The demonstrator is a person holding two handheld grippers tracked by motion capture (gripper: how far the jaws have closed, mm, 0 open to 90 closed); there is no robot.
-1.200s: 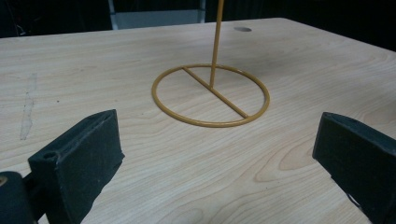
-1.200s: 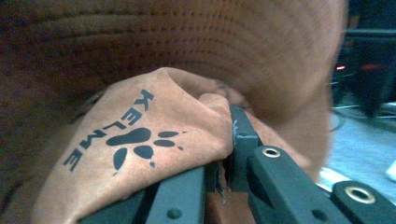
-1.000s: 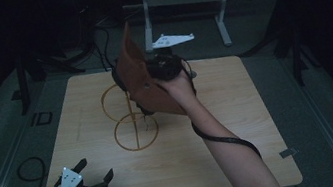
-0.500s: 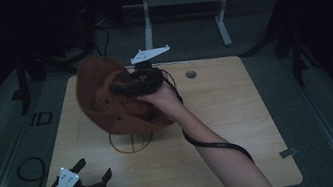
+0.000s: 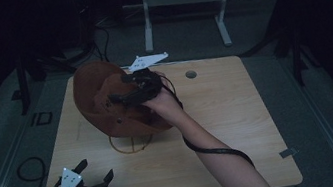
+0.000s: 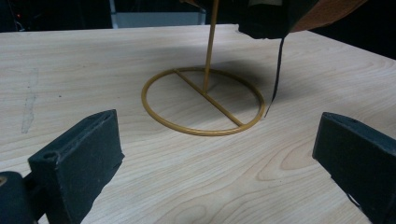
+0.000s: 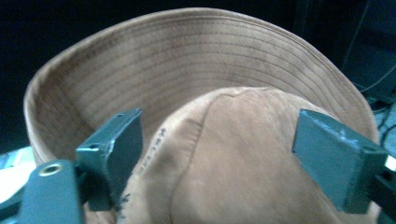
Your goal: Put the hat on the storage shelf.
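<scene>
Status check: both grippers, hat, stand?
Left gripper open, low at the table's near-left corner. Right gripper open, fingers straddling the brown hat's crown. Hat atop the gold wire stand. Nothing in the way.

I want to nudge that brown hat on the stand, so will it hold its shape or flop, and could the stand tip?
The brown hat looks like soft stitched suede with its brim curled up, so it would probably flex. The wire stand is a thin post on a flat ring, likely light; a sideways push could slide or tip it.
</scene>
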